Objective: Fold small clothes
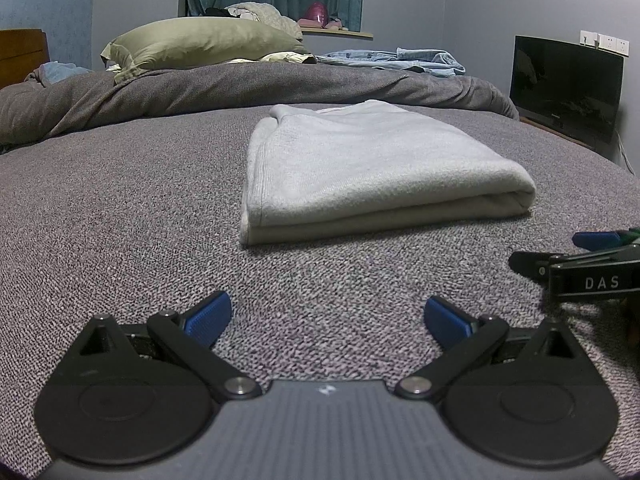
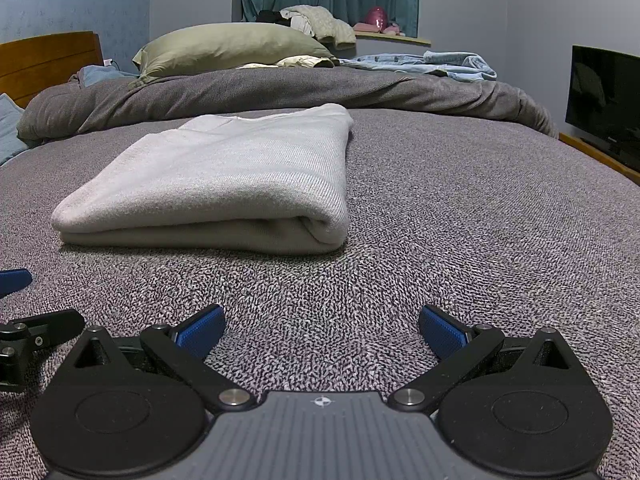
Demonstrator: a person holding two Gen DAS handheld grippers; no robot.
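The pale grey ribbed knit garment (image 1: pixel 360 168), folded into a flat rectangle, lies on the speckled grey bedspread (image 1: pixel 120 220) ahead of both tools, apart from them. Left gripper (image 1: pixel 328 316) and right gripper (image 2: pixel 320 324) rest low, jaws spread, holding nothing. The fold sits ahead-right of the left, ahead-left of the right, about equally near.

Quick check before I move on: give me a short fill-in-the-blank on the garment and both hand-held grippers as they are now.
1. The pale garment lies ____ on the grey bed cover.
2. The left hand-held gripper is ____ and holds nothing.
3. The right hand-held gripper holds ____.
4. Beyond the garment lies an olive-green ____.

Missing words: folded; open; nothing; pillow
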